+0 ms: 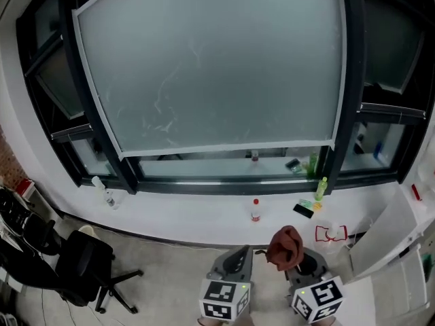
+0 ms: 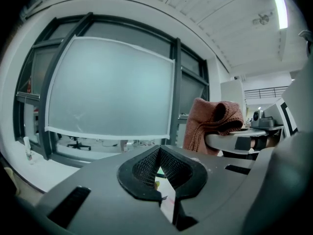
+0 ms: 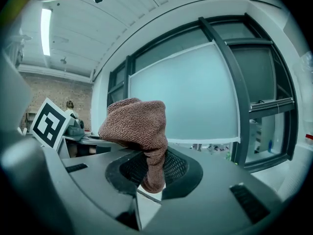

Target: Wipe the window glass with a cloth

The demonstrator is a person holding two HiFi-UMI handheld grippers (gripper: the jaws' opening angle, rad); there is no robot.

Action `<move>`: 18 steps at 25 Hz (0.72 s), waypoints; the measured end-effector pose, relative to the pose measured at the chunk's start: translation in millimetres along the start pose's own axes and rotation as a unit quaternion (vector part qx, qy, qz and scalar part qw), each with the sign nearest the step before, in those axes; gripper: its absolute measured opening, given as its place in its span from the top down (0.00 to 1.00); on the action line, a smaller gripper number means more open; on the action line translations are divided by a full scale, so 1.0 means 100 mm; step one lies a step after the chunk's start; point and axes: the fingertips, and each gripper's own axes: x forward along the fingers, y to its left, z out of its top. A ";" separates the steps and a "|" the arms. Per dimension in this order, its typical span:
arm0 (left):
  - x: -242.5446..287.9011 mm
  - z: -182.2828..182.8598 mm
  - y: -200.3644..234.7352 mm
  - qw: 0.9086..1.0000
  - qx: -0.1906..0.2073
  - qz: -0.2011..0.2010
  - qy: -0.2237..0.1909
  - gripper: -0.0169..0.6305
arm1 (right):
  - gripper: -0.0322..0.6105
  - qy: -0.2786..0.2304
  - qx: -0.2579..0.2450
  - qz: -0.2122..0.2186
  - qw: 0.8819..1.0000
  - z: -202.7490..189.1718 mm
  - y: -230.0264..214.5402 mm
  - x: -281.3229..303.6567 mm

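The window glass (image 1: 211,66) is a large frosted pane in a white frame, with faint smears left of centre; it also fills the left gripper view (image 2: 107,92) and the right gripper view (image 3: 195,97). A brown knitted cloth (image 1: 285,246) hangs bunched from my right gripper (image 1: 291,258), which is shut on it below the sill; close up, the cloth (image 3: 137,126) drapes over the right gripper (image 3: 151,175). My left gripper (image 1: 238,257) sits beside it, shut and holding nothing (image 2: 160,166). The cloth (image 2: 212,124) shows to its right.
On the white sill (image 1: 204,216) stand a red-capped small bottle (image 1: 255,210), a green bottle (image 1: 321,187), a clear bottle (image 1: 109,197) and a black object (image 1: 303,210). A black office chair (image 1: 81,267) is on the floor at left. A white cabinet (image 1: 401,250) stands at right.
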 end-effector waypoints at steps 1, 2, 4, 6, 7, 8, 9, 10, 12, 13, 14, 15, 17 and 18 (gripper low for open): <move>0.11 0.03 0.06 1.000 -0.001 -0.002 0.000 0.97 | 0.88 0.000 -0.001 -0.001 1.000 0.02 -0.05 0.10; 0.21 0.06 0.11 1.000 0.000 -0.004 0.000 0.97 | 0.88 0.000 -0.002 -0.003 1.000 0.04 -0.10 0.21; 0.41 0.15 0.23 1.000 0.004 -0.007 0.000 0.97 | 0.88 0.000 -0.005 -0.006 1.000 0.11 -0.21 0.44; 0.61 0.25 0.38 1.000 0.007 -0.007 -0.001 0.97 | 0.88 0.000 -0.006 -0.008 1.000 0.18 -0.31 0.67; 0.71 0.29 0.46 1.000 0.009 -0.007 -0.002 0.97 | 0.88 0.001 -0.007 -0.009 1.000 0.21 -0.36 0.79; 0.80 0.34 0.54 1.000 0.010 -0.007 -0.004 0.97 | 0.88 0.002 -0.010 -0.010 1.000 0.24 -0.40 0.91; 0.88 0.39 0.63 1.000 0.010 -0.008 -0.004 0.97 | 0.88 0.003 -0.012 -0.011 1.000 0.28 -0.43 1.03; 0.96 0.43 0.71 1.000 0.011 -0.008 -0.004 0.97 | 0.88 0.005 -0.013 -0.011 1.000 0.31 -0.46 1.14; 1.11 0.50 0.87 1.000 0.012 -0.010 -0.003 0.97 | 0.88 0.004 -0.013 -0.012 1.000 0.35 -0.51 1.36; 1.19 0.52 0.94 1.000 0.014 -0.011 -0.003 0.97 | 0.88 0.001 -0.012 -0.012 1.000 0.37 -0.54 1.47; 1.27 0.55 1.02 1.000 0.016 -0.012 -0.003 0.97 | 0.88 -0.001 -0.012 -0.013 1.000 0.39 -0.58 1.57; 1.36 0.58 1.09 1.000 0.019 -0.013 -0.003 0.97 | 0.88 -0.002 -0.012 -0.014 1.000 0.41 -0.61 1.68; 1.52 0.66 1.23 1.000 0.023 -0.016 -0.003 0.97 | 0.88 -0.004 -0.014 -0.017 1.000 0.47 -0.68 1.89; 1.60 0.70 1.30 1.000 0.025 -0.017 -0.004 0.97 | 0.88 -0.006 -0.015 -0.018 1.000 0.50 -0.71 1.99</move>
